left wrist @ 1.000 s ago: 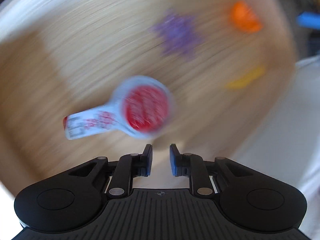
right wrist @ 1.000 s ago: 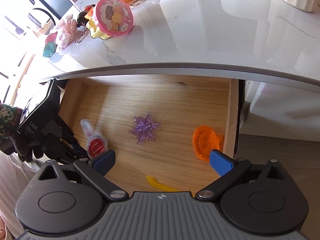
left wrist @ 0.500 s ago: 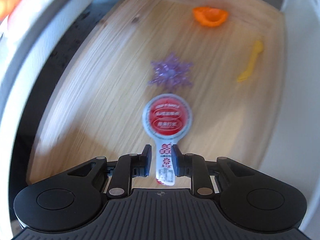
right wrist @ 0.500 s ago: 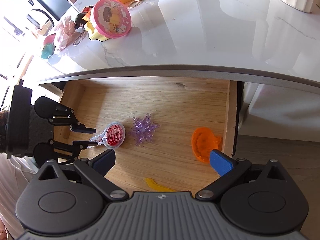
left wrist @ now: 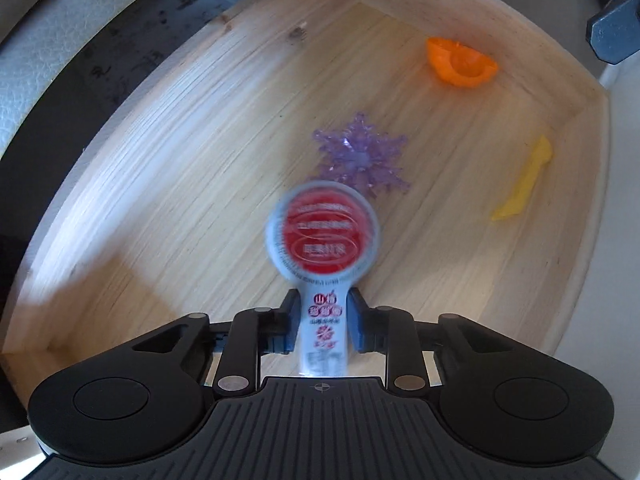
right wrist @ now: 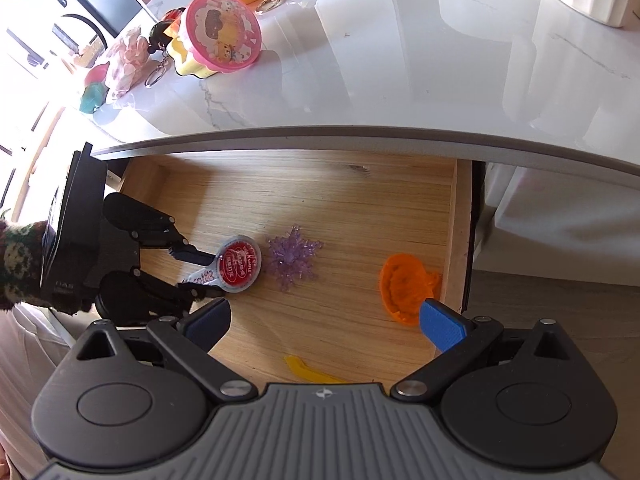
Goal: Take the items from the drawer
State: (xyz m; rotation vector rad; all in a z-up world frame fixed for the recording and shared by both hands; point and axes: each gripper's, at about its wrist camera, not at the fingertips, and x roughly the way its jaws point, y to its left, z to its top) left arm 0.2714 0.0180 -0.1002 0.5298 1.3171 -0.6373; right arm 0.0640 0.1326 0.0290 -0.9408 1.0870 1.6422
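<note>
Left gripper: the left gripper (left wrist: 319,326) has its jaws easing apart, the handle of the white lollipop-shaped packet with the round red label (left wrist: 322,240) between the blue pads, which sit right at its edges; I can't tell whether they press on it.
Right gripper: the right gripper (right wrist: 324,318) hangs wide open over the lower middle of its view, nothing between the fingers.
Where the goods are: packet at centre-left of the pale wooden drawer (right wrist: 450,240); purple plastic snowflake (right wrist: 294,258) just beside its round head; orange ridged plastic piece (right wrist: 406,288) by the right wall; yellow plastic sliver (right wrist: 310,372) at the front edge.
Risk, slip: widening jaws on a thin, glossy handle could let the packet drop back, I'd say.
Risk, swing: the heavy round head could pivot and knock the snowflake.
Surface: smooth bare wood, so things would skid.
Room: glossy white marble counter (right wrist: 400,60) above, with a pink round tin (right wrist: 222,36) and keychain trinkets upper left.
</note>
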